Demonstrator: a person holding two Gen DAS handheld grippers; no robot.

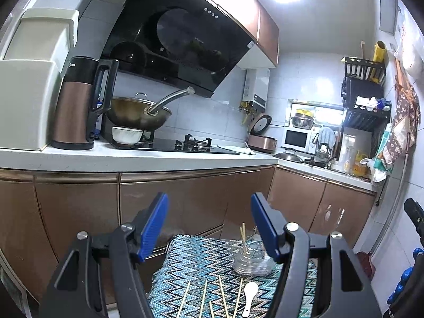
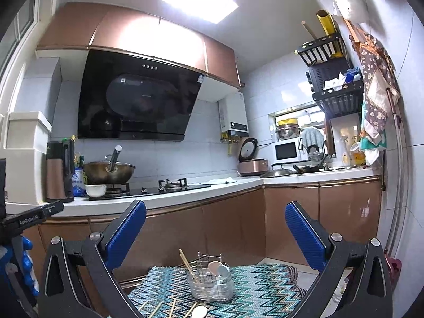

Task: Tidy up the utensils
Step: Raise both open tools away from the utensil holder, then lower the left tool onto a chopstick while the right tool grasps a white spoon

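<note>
Several chopsticks (image 1: 204, 298) lie close-packed (spoon (image 1: 250, 298) alongside); both your left gripper (image 1: 209, 225) and right gripper (image 2: 216, 234) hang spread and empty — you may nudge neighbours or tip the wire utensil basket (image 2: 210, 283).

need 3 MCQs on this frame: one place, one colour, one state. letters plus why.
1. Where does the holder stand?
A. on the zigzag mat
B. on the counter
C. in the sink

2. What colour are the pads of the right hand-held gripper?
A. red
B. blue
C. white

3. What state is the left hand-held gripper in?
A. shut on a chopstick
B. shut on a spoon
C. open, with nothing between its pads

Answers:
1 A: the wire holder sits on the patterned mat, below the counter.
2 B: both pads show blue against the black frame.
3 C: its pads stand wide apart, and the chopsticks and white spoon lie loose on the mat below.
</note>
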